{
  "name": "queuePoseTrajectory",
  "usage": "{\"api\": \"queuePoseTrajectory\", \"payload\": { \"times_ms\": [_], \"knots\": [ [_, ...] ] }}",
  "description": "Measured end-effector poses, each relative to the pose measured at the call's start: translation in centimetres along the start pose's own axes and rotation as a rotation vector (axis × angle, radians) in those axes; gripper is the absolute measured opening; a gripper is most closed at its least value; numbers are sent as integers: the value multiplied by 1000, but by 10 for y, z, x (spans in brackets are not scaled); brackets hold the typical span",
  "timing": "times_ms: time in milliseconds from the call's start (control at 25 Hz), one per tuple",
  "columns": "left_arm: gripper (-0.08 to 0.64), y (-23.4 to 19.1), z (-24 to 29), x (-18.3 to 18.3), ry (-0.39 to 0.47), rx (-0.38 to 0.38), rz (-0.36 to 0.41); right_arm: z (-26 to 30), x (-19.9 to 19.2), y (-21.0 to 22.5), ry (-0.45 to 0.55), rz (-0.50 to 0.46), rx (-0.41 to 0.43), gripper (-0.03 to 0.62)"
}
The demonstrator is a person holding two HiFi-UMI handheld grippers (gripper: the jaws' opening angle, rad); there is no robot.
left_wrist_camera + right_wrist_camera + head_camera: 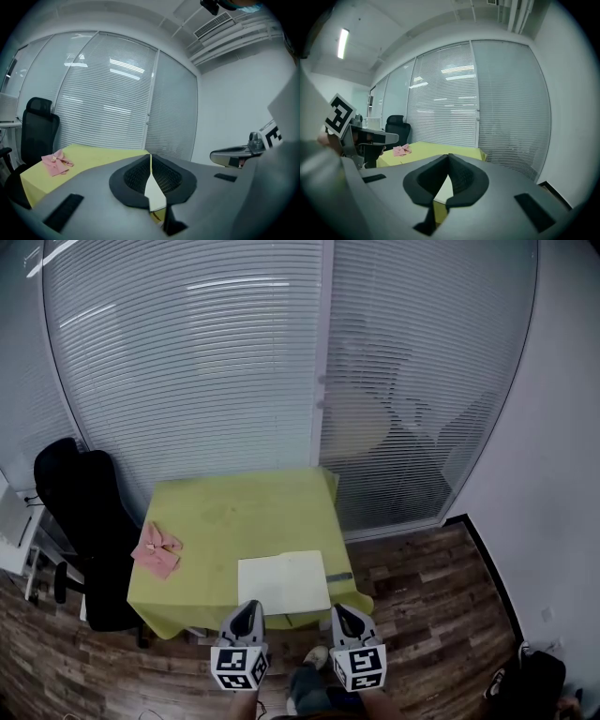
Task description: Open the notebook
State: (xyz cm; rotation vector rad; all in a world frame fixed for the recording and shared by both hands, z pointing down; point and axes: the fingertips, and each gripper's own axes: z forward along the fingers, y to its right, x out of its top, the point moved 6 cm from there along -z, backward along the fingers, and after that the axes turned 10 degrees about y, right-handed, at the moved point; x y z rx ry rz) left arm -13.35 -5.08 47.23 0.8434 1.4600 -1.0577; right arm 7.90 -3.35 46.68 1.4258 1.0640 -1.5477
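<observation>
Head view shows a yellow-green bench in front of a wall of white blinds, on a wood-plank floor. The notebook lies flat at the near edge of the bench, a little right of middle, with a plain white face up. Whether that face is a cover or a page cannot be told. A short dark strip lies along its right side. A crumpled pink cloth sits at the left edge of the bench, well apart from the notebook, and a black office chair stands just beside that left edge.

Both grippers are at the near edge of the bench, pointing toward the far side, each with its marker cube nearest the camera. The left gripper has its tip at the notebook's near-left corner. In the left gripper view its jaws meet at the tips and hold nothing, and the white of the notebook shows through the slit lower down. The right gripper is just off the notebook's near-right corner. In the right gripper view its jaws are closed together the same way, with nothing held.
</observation>
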Motion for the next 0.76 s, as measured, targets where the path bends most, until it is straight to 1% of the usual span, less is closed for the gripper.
{"api": "queuePoseTrajectory", "payload": {
  "times_ms": [480, 760],
  "knots": [
    [34, -1, 4, -4, -11, 0, -2, 4, 0, 2, 1, -8, 12, 14],
    [34, -5, 6, -4, -10, 0, -1, 8, -2, -3, -21, -7, 27, 14]
  ]
}}
